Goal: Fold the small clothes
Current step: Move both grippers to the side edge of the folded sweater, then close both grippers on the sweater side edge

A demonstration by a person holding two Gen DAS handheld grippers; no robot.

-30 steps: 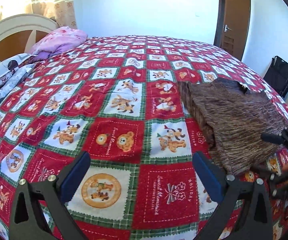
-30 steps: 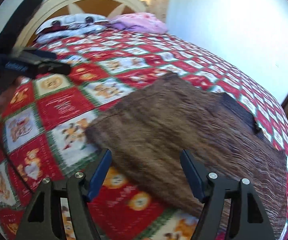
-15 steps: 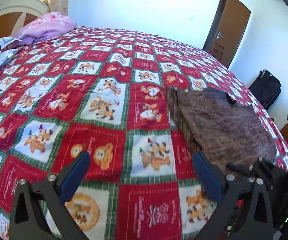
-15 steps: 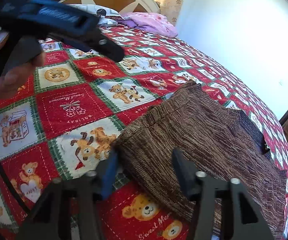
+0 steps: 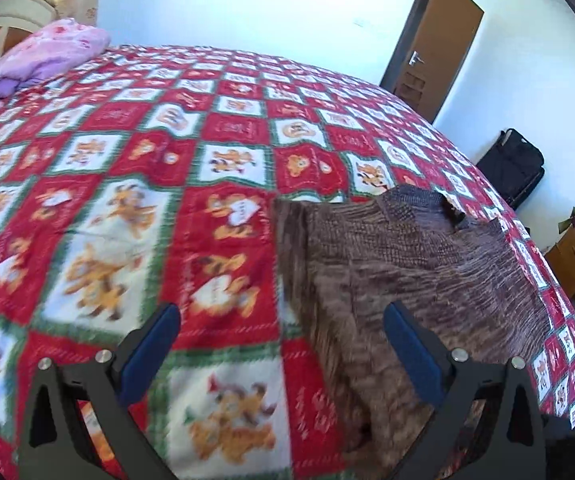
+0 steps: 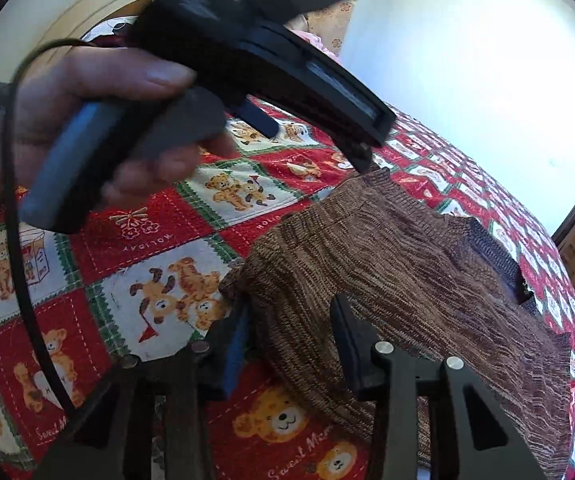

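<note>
At the bottom of the right wrist view, the right gripper (image 6: 293, 344) now straddles the near corner of the sweater (image 6: 407, 280), where 1 second ago its jaws stood wide over the hem. The jaws are closing, the knit bunched between the 2 pads; the left pad (image 6: 237, 344) sits at the fabric's edge, but whether both pads already press cannot be told. The corner looks about to be pinched, which would start the fold.

In the left wrist view, the left gripper (image 5: 279, 344) has swung across the quilt (image 5: 127, 200) toward the sweater (image 5: 427, 272). Half a second ago only red and white squares lay between its fingers; now the garment's left edge fills the right half of that gap at lower centre. Its jaws stand wide open and hold nothing; the right finger (image 5: 407, 344) hangs over the knit, contact unclear in the blur. A 2-handed grip on the near edge seems close.

In the upper left of the right wrist view, the person's hand (image 6: 99, 120) holds that left tool's handle above the quilt (image 6: 87, 248). The sweater lies flat, centre to lower right in both views, collar toward the far side. Beyond, a pink pillow (image 5: 47, 52) sits upper left, a door (image 5: 435, 40) upper right.
</note>
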